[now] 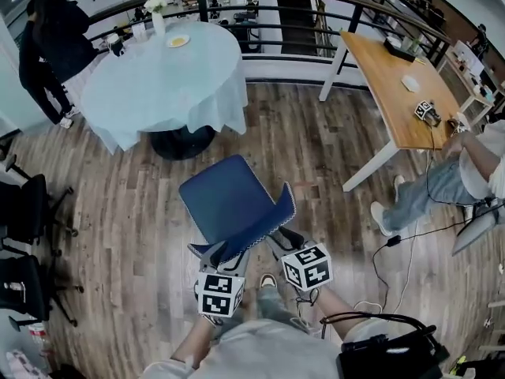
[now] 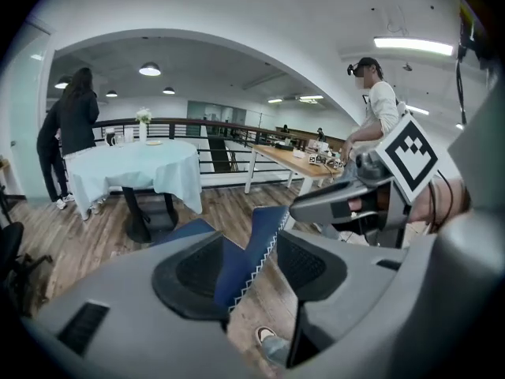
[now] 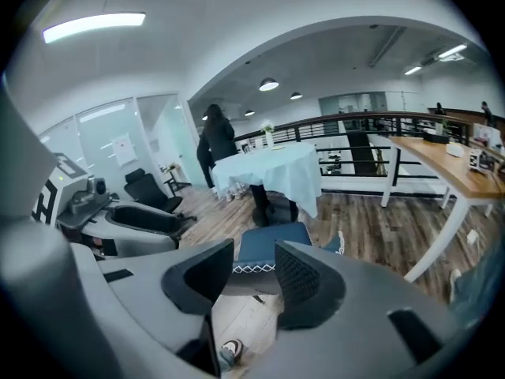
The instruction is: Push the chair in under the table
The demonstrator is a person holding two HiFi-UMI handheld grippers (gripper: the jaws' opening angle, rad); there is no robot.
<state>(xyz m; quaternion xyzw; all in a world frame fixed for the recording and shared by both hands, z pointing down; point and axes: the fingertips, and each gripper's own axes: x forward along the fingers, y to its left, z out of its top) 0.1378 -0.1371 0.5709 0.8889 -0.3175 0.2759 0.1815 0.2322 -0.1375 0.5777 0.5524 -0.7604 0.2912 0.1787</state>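
Head view: square markers [image 1: 219, 294] on left gripper [image 1: 217, 253], right gripper [image 1: 288, 239]

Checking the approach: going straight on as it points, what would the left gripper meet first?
Probably the blue chair's backrest; its stitched edge stands between the left gripper's open jaws.
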